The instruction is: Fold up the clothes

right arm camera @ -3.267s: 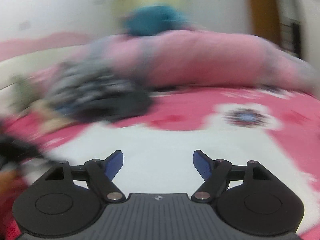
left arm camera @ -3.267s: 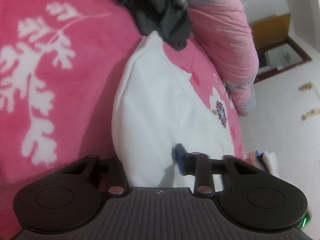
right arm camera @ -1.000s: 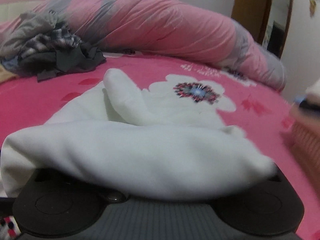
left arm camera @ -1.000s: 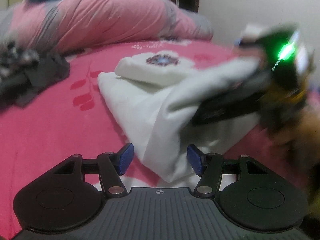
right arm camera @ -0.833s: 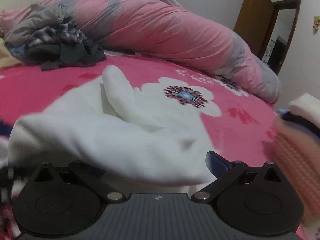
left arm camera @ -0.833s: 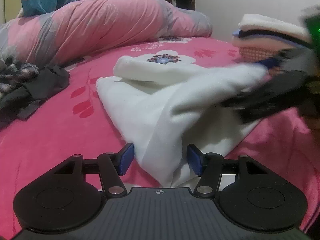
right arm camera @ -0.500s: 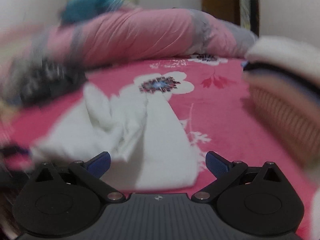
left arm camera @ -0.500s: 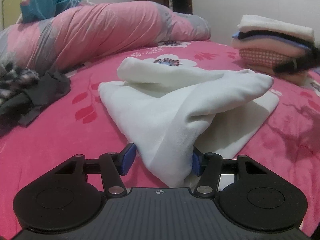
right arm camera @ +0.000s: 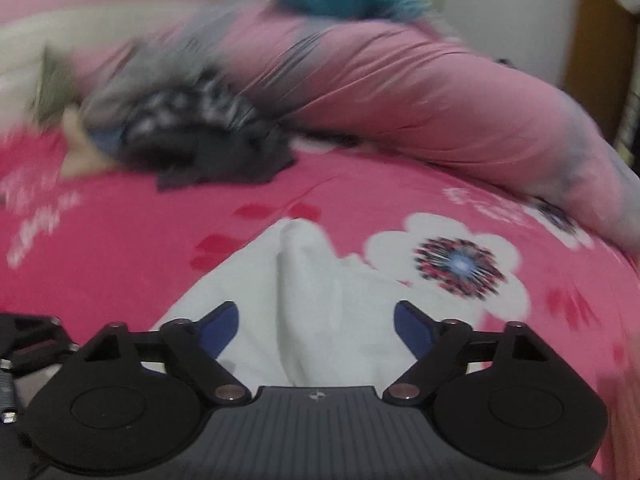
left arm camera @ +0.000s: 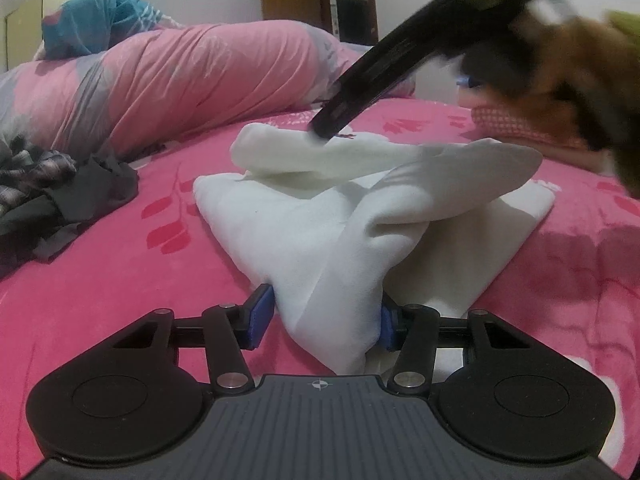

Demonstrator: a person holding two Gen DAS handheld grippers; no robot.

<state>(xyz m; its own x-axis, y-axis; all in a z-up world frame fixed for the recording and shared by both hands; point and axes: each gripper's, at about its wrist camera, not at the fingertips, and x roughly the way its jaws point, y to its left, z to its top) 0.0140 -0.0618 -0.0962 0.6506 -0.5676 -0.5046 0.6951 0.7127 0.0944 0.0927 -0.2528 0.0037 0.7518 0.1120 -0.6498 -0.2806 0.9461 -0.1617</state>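
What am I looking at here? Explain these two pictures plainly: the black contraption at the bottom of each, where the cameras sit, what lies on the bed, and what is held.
No robot is here: a person holds a black two-finger gripper in each hand, and a fisheye camera on each looks forward along its blue-padded fingers. One picture is the left hand's view, the other the right's.

Both look over a bright pink flowered bedspread. On it lies a half-folded white cloth garment, with a dark heap of unfolded grey and checked clothes beyond and a long rolled pink-and-grey quilt behind.

The left gripper has a bunched corner of the white garment between its pads, its jaws closing on it. The right gripper holds nothing; its jaws are closing above the garment. In the left view it is the blurred black shape over the garment's far fold.
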